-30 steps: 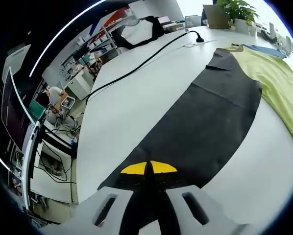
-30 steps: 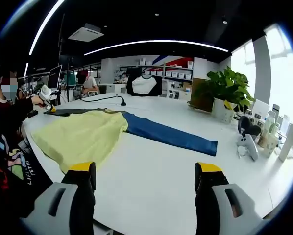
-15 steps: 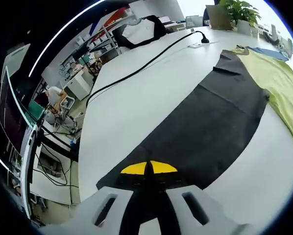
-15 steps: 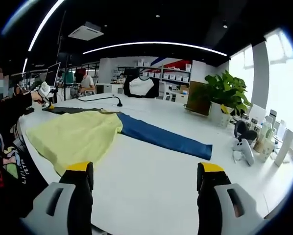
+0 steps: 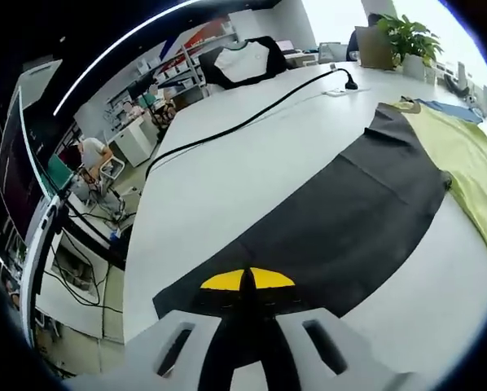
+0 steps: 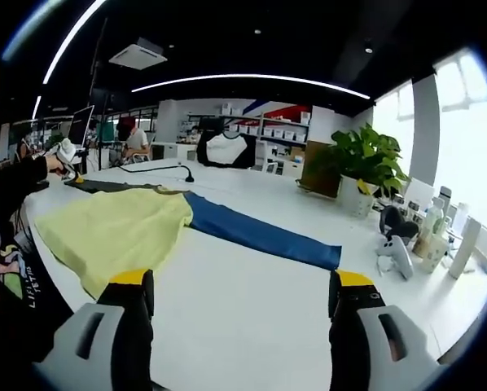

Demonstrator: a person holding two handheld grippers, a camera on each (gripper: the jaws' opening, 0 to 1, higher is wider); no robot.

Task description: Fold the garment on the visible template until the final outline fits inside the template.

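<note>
In the right gripper view, bare white table (image 6: 252, 301) lies open on the near side of the yellow garment (image 6: 113, 232) and the blue strip (image 6: 260, 236). At the far right, a potted plant (image 6: 361, 163), bottles (image 6: 451, 244) and a small white device (image 6: 394, 254) crowd the edge. In the left gripper view, a black cable (image 5: 243, 122) crosses the far table.

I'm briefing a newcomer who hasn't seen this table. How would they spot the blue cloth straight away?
Start with the big white table. A pale yellow-green garment lies spread on it, and the blue cloth stretches out from that garment's edge toward the potted plant. It is the long, narrow, deep blue strip; the black cloth lies at the garment's other side.
</note>
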